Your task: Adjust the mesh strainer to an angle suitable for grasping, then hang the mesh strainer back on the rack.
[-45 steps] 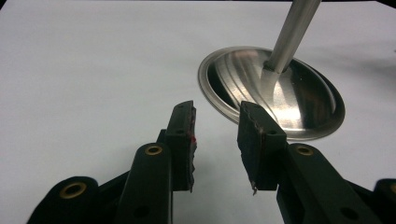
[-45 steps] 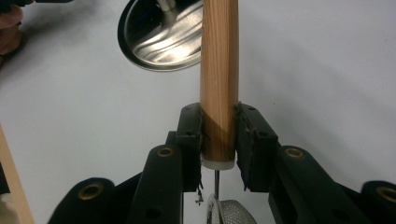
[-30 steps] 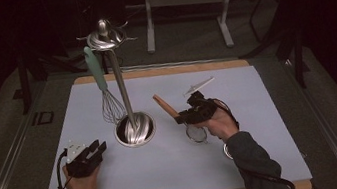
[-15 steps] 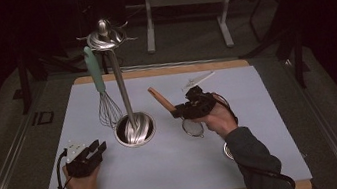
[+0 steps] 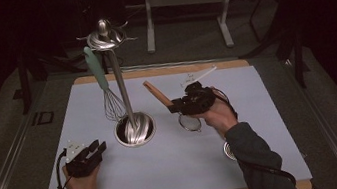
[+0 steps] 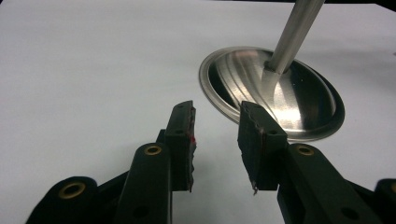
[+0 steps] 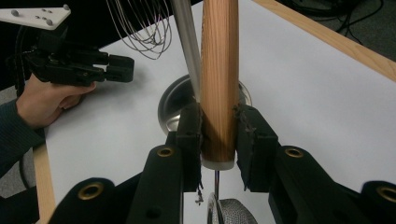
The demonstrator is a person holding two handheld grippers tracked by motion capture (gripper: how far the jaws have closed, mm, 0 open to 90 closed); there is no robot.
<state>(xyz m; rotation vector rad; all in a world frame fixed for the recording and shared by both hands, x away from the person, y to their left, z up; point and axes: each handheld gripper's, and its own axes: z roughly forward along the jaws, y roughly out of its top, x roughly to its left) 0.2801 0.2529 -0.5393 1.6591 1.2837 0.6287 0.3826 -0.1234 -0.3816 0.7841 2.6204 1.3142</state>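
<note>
Strainer (image 5: pixel 189 120) now higher in right tongs (image 5: pixel 184 105)

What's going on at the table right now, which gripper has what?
The right gripper is shut on the wooden handle of a small mesh strainer, holding it lifted and tilted beside the metal utensil stand. A whisk with a pale green handle hangs from the stand's top. The left gripper is open and holds nothing; it rests on the white table cover, pointing at the stand's round base.
</note>
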